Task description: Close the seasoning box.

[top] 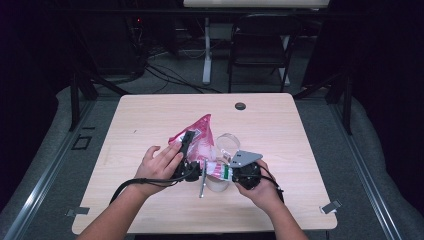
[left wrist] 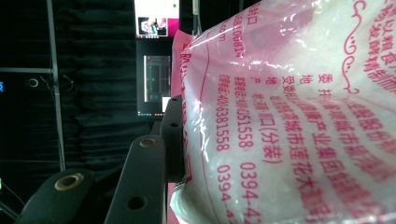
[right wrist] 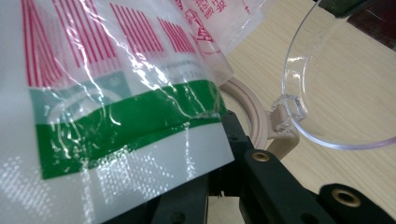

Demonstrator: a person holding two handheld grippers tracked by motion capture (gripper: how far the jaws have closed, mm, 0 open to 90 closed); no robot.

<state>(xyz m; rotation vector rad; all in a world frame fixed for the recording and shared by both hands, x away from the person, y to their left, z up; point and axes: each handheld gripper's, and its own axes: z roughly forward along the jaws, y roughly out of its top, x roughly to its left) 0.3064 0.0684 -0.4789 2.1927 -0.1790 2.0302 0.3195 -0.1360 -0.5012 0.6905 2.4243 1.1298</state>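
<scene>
Person holds a pink-printed plastic bag (top: 200,137) of white granules over the table (top: 150,115), one gripper at each end. Left gripper (top: 187,150) clamps the upper, pink part; its jaws are part-closed, pinching the bag. Right gripper (top: 240,172) has jaws pressed tight on the bag's green-striped sealed edge (top: 225,172). Bag hangs mid-table, tilted, its low end over a small beige-rimmed container (top: 217,182) w/ a clear hinged lid (top: 227,142) flipped open.

Progress, as a judgement: work looks like pouring the bag's contents into the container. Done so far: bag picked up, gripped at both ends, lid open, bag brought over the container. Left: whether the bag is already open can't be told; no granules seen falling, and the container's inside is hidden, so fill level unknown. Likely early-to-mid stage; the pour itself and setting the bag down remain.

Views compared: high view gives the layout – both hands, bag betw. them, container under the low end, a dark round grommet (top: 240,106) farther back. It's too coarse for grip detail. Left gripper view shows the bag (left wrist: 289,116) bulging w/ white contents and red print, pressed against one black finger (left wrist: 173,135); no table there. Right gripper view shows the green band (right wrist: 126,126) of the bag seam close up, held at the jaws, plus the container rim (right wrist: 254,116) and clear lid (right wrist: 303,93) on its hinge, just beside the bag edge.
</scene>
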